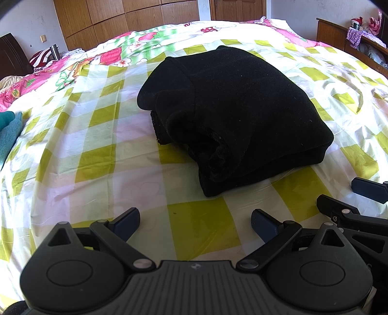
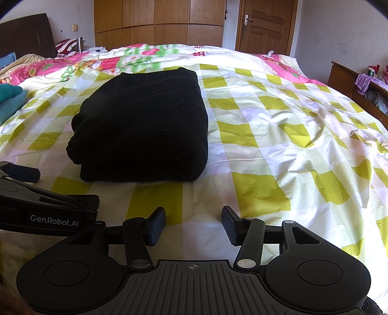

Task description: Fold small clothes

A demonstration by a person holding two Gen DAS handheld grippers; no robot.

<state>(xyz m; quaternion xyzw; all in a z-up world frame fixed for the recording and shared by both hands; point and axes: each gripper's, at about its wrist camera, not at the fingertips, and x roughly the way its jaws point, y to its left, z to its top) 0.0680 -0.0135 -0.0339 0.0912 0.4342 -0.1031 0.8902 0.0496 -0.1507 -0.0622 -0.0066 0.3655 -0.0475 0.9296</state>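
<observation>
A black fleece garment [image 1: 232, 106] lies folded into a thick bundle on the bed's yellow-and-white checked sheet [image 1: 97, 150]; in the right wrist view the black garment [image 2: 143, 128] sits left of centre. My left gripper [image 1: 195, 224] hovers just in front of the bundle, jaws wide apart with only sheet between them. My right gripper [image 2: 194, 224] is also open and empty, short of the bundle's near right corner. Each gripper shows in the other's view: right gripper at the edge [image 1: 359, 201], left gripper at the lower left [image 2: 29, 193].
A teal cloth [image 1: 9, 130] lies at the bed's left edge. A pink patterned quilt [image 1: 60, 70] covers the far side. Wooden wardrobes [image 2: 157, 21] and a door [image 2: 264, 24] stand behind; a wooden shelf [image 2: 351, 80] with clutter is at the right.
</observation>
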